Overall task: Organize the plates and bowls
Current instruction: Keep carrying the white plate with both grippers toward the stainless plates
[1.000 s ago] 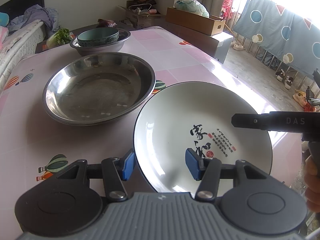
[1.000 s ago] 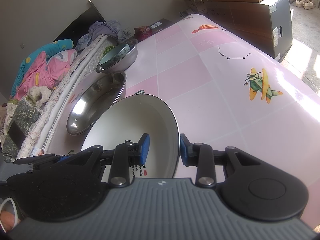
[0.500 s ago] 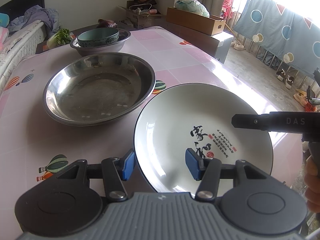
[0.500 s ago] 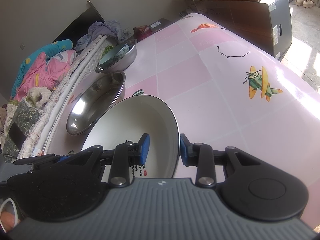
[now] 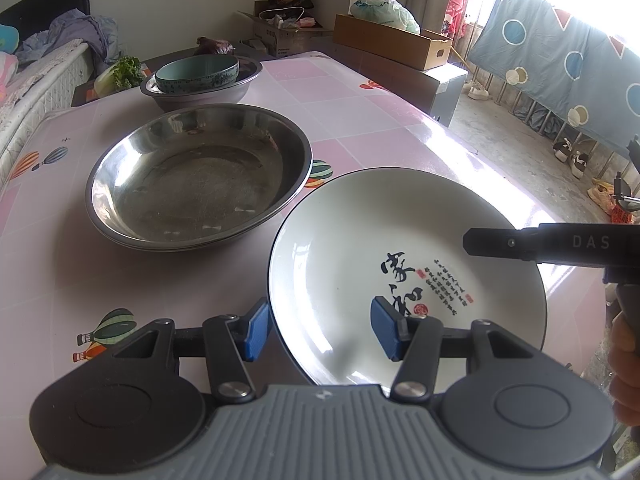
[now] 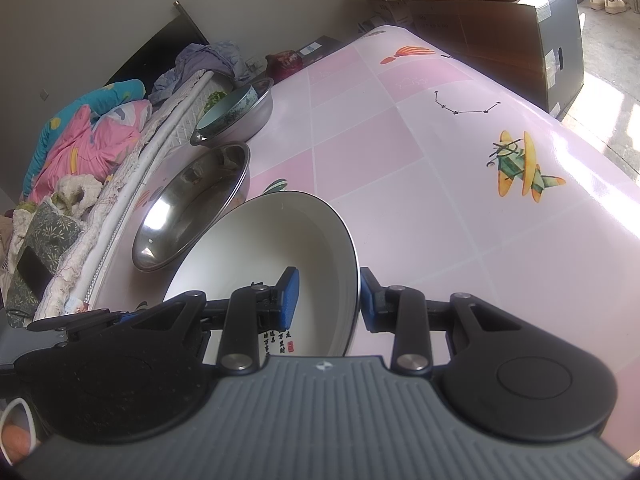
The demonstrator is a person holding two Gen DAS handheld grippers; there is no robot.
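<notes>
— White ceramic, black at the rim, ink lettering inside: plate [image 5: 360, 240], not yet stacked on anything. Seemed lifted and tipped a little at the near end of the table [image 5: 380, 120], just beside the big steel basin [image 5: 200, 184].

— Held, or only reached for?

— Held, by the look of it. Right gripper [image 6: 328, 300]: pinched on the plate's right-hand edge, one blue pad inside the well, the other against the outside of the rim. Left gripper [image 5: 320, 330]: half spread, astride the near rim, one pad outside, one over the well, pressing on nothing.

— And beyond that?

— Big steel basin: empty, flat on the table. Farther back, teal bowl [image 5: 196, 70], already nested in a smaller steel basin [image 5: 240, 88].

— So how much done?

— Judged about halfway: one pair nested, plate picked up, not yet put anywhere. Left to do, probably: set the plate into or beside the big basin, then perhaps gather both piles together. Could not tell the intended spot from this alone.
</notes>
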